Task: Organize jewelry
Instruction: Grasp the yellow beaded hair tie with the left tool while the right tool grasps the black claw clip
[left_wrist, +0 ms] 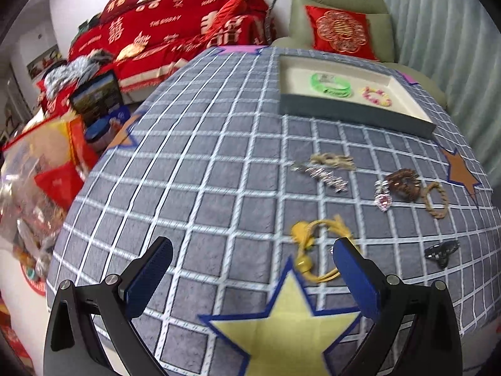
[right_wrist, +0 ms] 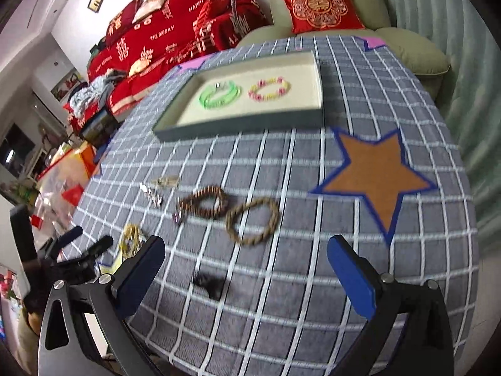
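Note:
A shallow cream-lined tray (left_wrist: 353, 116) (right_wrist: 238, 125) at the table's far side holds a green bracelet (left_wrist: 332, 84) (right_wrist: 219, 94) and a pink-yellow bead bracelet (left_wrist: 376, 96) (right_wrist: 270, 89). Loose on the checked cloth lie a yellow cord bracelet (left_wrist: 316, 247) (right_wrist: 130, 239), a silver chain (left_wrist: 325, 174), a brown bead bracelet (left_wrist: 404, 183) (right_wrist: 203, 205), a tan rope bracelet (left_wrist: 436, 200) (right_wrist: 252, 219) and a black hair clip (left_wrist: 441, 252) (right_wrist: 209, 283). My left gripper (left_wrist: 252, 269) is open and empty, the yellow bracelet just beside its right finger. My right gripper (right_wrist: 245, 269) is open and empty above the black clip.
The table carries a grey cloth with white grid lines and star patches, yellow (left_wrist: 281, 326) and orange (right_wrist: 372, 175). A green armchair with a red cushion (right_wrist: 319, 6) stands behind the table. A red-covered sofa (left_wrist: 175, 31) and floor clutter lie to the left.

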Tool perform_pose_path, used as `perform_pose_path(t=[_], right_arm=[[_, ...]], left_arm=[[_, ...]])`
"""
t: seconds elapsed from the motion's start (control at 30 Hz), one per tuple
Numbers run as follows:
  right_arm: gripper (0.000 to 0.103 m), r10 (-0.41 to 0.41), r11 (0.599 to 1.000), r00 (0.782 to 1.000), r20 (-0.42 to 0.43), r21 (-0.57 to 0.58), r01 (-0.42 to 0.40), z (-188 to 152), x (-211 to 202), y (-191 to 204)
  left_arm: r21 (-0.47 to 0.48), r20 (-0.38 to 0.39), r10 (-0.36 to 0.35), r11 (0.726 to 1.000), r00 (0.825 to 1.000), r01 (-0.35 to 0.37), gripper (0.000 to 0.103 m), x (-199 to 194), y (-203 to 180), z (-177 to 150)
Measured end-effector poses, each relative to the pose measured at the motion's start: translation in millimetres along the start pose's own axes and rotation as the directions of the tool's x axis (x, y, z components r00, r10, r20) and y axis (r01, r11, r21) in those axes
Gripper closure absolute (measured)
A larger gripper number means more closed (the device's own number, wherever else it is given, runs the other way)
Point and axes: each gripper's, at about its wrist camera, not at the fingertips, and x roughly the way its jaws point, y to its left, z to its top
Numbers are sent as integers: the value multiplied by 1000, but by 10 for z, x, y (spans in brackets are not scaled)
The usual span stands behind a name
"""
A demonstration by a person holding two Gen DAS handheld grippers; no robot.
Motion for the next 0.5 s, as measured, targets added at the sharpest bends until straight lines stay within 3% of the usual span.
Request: perform_pose_path(t=[0.5], right_arm=[[0,-40,996,997,-68,-77,34,-316,227,310]], left_arm=[[-1,-25,-13,1000,1000,13,0,168,49,-93]])
